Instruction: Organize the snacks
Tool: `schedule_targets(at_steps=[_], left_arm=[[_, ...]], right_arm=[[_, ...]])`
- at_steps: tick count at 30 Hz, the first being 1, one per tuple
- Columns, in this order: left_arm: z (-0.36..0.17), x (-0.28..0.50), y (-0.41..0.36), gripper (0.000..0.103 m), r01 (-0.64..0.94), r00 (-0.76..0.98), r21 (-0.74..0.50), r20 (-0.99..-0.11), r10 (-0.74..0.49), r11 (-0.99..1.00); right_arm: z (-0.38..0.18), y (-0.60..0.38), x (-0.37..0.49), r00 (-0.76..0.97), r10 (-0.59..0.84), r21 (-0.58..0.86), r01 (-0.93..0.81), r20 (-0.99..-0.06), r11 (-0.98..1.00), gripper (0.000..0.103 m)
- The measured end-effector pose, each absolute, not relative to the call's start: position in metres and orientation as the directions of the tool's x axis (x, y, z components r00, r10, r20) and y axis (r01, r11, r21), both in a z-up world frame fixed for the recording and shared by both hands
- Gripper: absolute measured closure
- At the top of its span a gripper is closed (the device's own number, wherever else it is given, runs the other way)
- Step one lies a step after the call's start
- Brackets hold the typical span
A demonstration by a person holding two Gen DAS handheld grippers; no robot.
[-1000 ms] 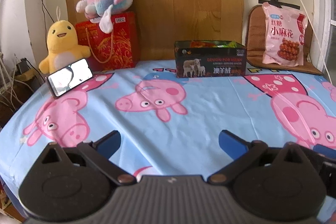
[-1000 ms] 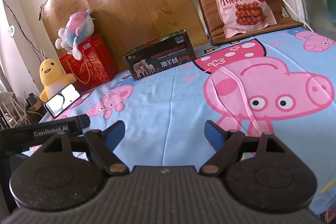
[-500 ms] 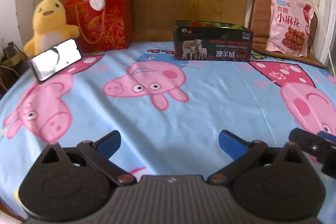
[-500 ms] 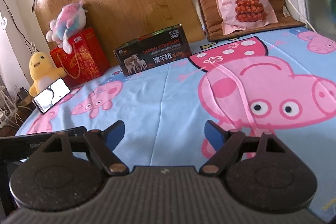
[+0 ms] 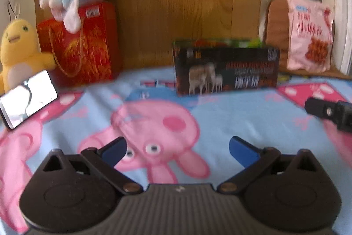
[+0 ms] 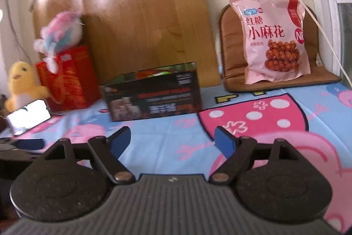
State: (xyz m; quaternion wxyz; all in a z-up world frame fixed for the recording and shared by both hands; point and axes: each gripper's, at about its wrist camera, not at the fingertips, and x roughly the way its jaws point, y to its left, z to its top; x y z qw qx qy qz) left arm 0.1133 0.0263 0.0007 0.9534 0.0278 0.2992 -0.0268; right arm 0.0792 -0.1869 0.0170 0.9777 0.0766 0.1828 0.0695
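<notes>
Early in the job, by the look of it. Left gripper (image 5: 177, 148) spread wide, nothing between the blue fingertips (image 5: 114, 150), poised over the cartoon-pig bedsheet (image 5: 242, 111) near its front edge. Right gripper (image 6: 172, 139) likewise wide open and empty, low over the same sheet, aimed toward the back. Dark open-topped box (image 6: 154, 96) standing at the sheet's back edge, about mid-width, against the wooden board (image 6: 143, 14); colourful wrappers just visible over its rim, so probably some snacks already stowed, though too blurred to count. Pink snack bag (image 6: 275, 39) propped upright on the brown cushion (image 6: 231, 54) at the back right corner, well apart from both grippers and beside, not in, the box. Likely left to do: reach the bag, grasp it, carry it to the box. No other loose snacks seen on the sheet. Phone (image 5: 28, 98), yellow duck plush (image 5: 16, 45) and red gift bag (image 5: 83, 47) at the back left, seemingly bystanders.
</notes>
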Motion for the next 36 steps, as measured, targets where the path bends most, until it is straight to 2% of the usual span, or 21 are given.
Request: schedule_targets(at_steps=[2,6,18,29,36], left_arm=[[0.003,0.113,0.031,0.0,0.083,0.824,0.001,-0.563,-0.068,0.997],[0.002,0.114,0.033,0.0,0.066,0.82,-0.008,-0.569,-0.059,0.998],[0.003,0.11,0.036,0.0,0.072,0.826,-0.022,-0.559,-0.072,0.997],[0.003,0.103,0.024,0.0,0.11,0.844,0.046,-0.532,-0.069,0.993],[0.003,0.106,0.027,0.0,0.134,0.829,0.019,-0.549,-0.102,0.991]], right_arm=[[0.011,-0.19,0.09,0.909,0.156,0.202,-0.082,-0.387,0.976,0.018],[0.013,-0.197,0.084,0.918,0.176,0.248,-0.089,-0.355,0.965,0.016],[0.011,-0.196,0.087,0.912,0.189,0.272,-0.091,-0.363,0.958,0.015],[0.01,-0.199,0.085,0.917,0.184,0.29,-0.079,-0.355,0.954,0.015],[0.01,-0.2,0.084,0.918,0.18,0.293,-0.074,-0.353,0.953,0.015]])
